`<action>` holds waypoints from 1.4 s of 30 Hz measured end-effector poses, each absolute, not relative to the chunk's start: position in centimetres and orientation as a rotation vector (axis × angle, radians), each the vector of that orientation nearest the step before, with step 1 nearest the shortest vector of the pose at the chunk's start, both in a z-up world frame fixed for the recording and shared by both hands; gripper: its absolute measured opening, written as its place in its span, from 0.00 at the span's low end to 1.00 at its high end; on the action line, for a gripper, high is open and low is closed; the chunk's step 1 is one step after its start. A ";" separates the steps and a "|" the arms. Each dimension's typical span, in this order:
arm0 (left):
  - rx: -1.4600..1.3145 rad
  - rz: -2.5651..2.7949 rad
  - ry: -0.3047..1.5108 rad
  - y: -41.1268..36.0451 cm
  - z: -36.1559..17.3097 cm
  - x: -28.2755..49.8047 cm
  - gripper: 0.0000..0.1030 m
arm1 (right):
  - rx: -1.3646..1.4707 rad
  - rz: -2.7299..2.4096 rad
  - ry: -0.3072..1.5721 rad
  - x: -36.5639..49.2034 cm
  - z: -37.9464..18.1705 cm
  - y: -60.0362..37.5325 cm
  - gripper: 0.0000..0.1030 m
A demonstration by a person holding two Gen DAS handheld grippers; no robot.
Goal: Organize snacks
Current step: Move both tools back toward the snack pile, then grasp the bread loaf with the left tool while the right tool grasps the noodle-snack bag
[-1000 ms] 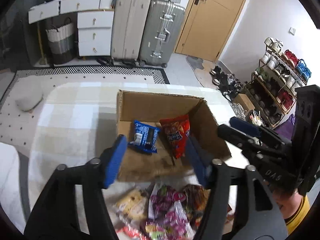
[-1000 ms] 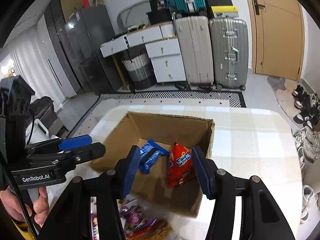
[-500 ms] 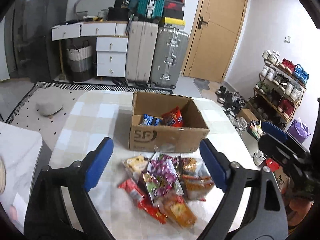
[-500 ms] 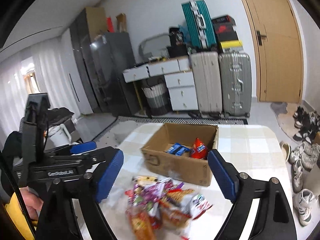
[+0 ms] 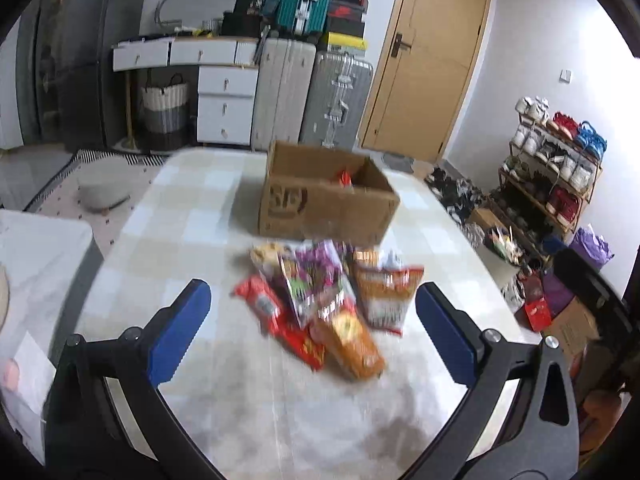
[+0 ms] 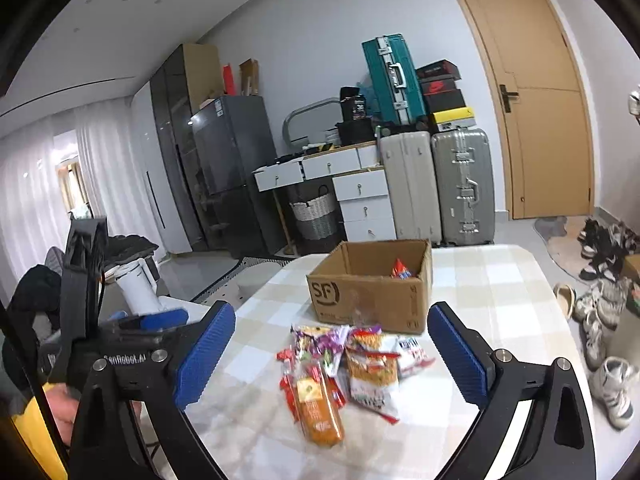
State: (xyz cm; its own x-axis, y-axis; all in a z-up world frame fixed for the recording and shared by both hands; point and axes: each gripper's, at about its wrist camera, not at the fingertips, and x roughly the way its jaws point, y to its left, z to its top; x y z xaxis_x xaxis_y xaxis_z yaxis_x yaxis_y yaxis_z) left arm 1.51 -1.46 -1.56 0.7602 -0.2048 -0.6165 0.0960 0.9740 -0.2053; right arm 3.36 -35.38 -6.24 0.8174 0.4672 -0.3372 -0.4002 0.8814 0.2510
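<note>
An open cardboard box (image 5: 328, 200) (image 6: 372, 292) stands on the table, with a red packet (image 5: 345, 178) (image 6: 401, 270) showing inside it. In front of the box lies a loose pile of snack packets (image 5: 320, 280) (image 6: 360, 356), and an orange packet (image 5: 352, 340) (image 6: 320, 408) is the nearest of them. My left gripper (image 5: 311, 290) hovers over the near side of the pile. Its jaws are opening and hold nothing. My right gripper (image 6: 331, 312) is also back from the pile, its jaws opening and empty. The left gripper (image 6: 152, 320) shows at the left of the right wrist view.
The table has a pale checked cloth (image 5: 192, 208). Beyond it are suitcases (image 6: 436, 184), white drawers (image 5: 226, 108) and a door (image 6: 536, 100). A shoe rack (image 5: 556, 160) and loose shoes (image 6: 600, 300) are to the right. A person's hand (image 6: 60, 408) holds the left gripper.
Both grippers have drawn back from over the box to the near side of the snack pile. Their jaws have spread much wider. The red and blue packets stayed in the box.
</note>
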 end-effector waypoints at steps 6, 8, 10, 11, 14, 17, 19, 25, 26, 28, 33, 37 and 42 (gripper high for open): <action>-0.184 -0.169 0.781 -2.3 -5.5 1.7 0.99 | 0.171 0.423 0.421 2.0 -8.4 -36.4 0.97; -0.174 -0.168 0.801 -2.8 -6.2 2.6 0.99 | 0.176 0.419 0.425 1.9 -9.0 -36.7 0.97; -0.166 -0.171 0.820 -3.4 -6.9 3.5 0.99 | 0.179 0.414 0.431 1.8 -9.6 -36.9 0.97; -0.163 -0.170 0.831 -3.8 -7.3 3.7 0.99 | 0.180 0.411 0.437 1.8 -9.9 -37.1 0.97; -0.149 -0.170 0.863 -4.9 -8.7 5.3 0.99 | 0.185 0.408 0.455 2.4 -10.8 -37.1 0.98; -0.130 -0.161 0.917 -6.3 -10.5 7.0 0.99 | 0.195 0.407 0.472 3.0 -11.9 -37.4 0.98; -0.134 -0.165 0.933 -6.9 -11.4 7.9 0.99 | 0.210 0.414 0.489 3.4 -12.7 -37.7 0.98; -0.139 -0.146 0.983 -8.1 -14.2 11.2 0.99 | 0.226 0.418 0.534 4.9 -15.1 -38.4 0.98; -0.147 -0.146 0.994 -8.2 -14.7 11.6 0.99 | 0.232 0.420 0.540 5.2 -15.3 -38.5 0.98; -0.152 -0.146 1.007 -8.3 -15.3 12.2 0.99 | 0.243 0.418 0.556 5.7 -16.0 -38.8 0.98; -0.177 -0.167 1.015 -8.1 -16.5 13.0 0.94 | 0.266 0.420 0.575 6.7 -16.9 -39.2 0.98; -0.211 -0.200 1.004 -7.5 -17.0 13.1 0.82 | 0.276 0.419 0.593 7.4 -17.7 -39.2 0.98; -0.237 -0.269 0.985 -6.9 -17.1 13.2 0.49 | 0.278 0.416 0.619 7.8 -18.4 -39.1 0.98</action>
State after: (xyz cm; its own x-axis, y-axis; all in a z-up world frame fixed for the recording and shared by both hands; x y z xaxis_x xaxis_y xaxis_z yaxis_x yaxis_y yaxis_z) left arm 13.18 -6.87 -17.07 0.5245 -0.3282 -0.7856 0.1157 0.9416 -0.3161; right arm 7.85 -39.06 -18.39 0.7363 0.4552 -0.5007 -0.2921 0.8813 0.3716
